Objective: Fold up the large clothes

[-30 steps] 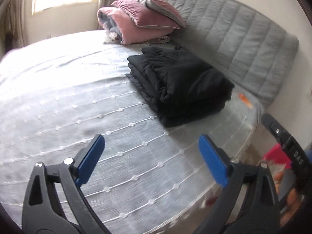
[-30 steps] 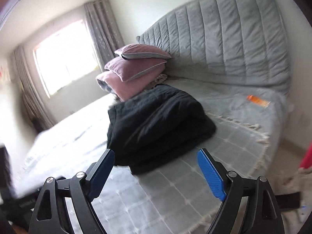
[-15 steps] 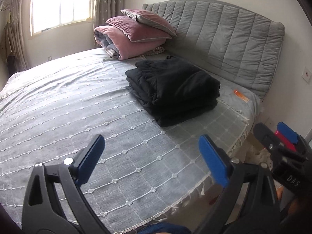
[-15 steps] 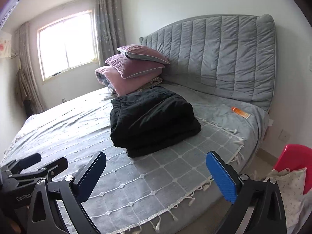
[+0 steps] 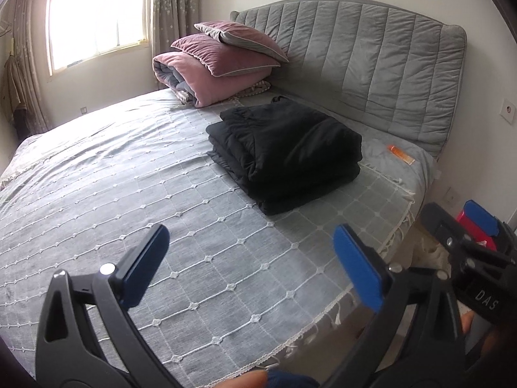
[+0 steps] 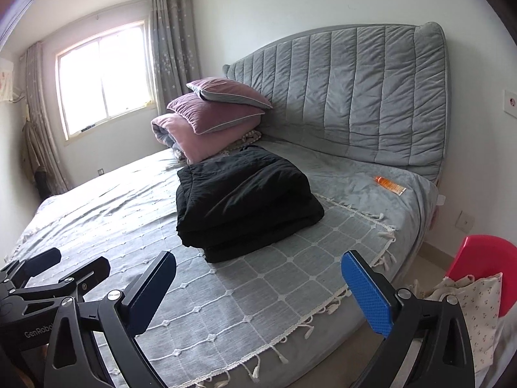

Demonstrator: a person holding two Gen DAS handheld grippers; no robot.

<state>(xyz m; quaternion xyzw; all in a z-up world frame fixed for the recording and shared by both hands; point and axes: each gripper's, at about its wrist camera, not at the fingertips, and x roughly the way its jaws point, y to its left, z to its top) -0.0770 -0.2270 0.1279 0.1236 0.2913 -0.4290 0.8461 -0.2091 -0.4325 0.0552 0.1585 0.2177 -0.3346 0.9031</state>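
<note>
One black coat (image 5: 287,152) lies folded in a thick pile on the bed (image 5: 113,194). It sits on the far right part of the gray cover (image 5: 194,258), near the headboard (image 5: 371,74). Nothing is touching it.

There are two tongs. The left tongs (image 5: 252,265) hang over the near edge of the bed, wide apart and holding nothing. The right tongs (image 6: 258,287) are wide apart too, with nothing between them. Each has two blue pads (image 6: 366,294). Both are well apart from the coat. In the right view the left tongs show at the near left (image 6: 48,274). In the left view the right tongs show at the near right (image 5: 465,232).

Far back, two pink pillows (image 6: 216,110) are stacked on one rolled pink blanket (image 6: 184,135). They are just beyond the coat.

One orange tube (image 6: 389,186) lies on the bed to the right of the coat, near the headboard.

One window (image 6: 103,77) is on the far left wall, with a gray curtain (image 6: 171,48) beside it.

On the right, off the bed, there is one red thing (image 6: 484,268) with some white spotted cloth (image 6: 475,310) in front of it.
</note>
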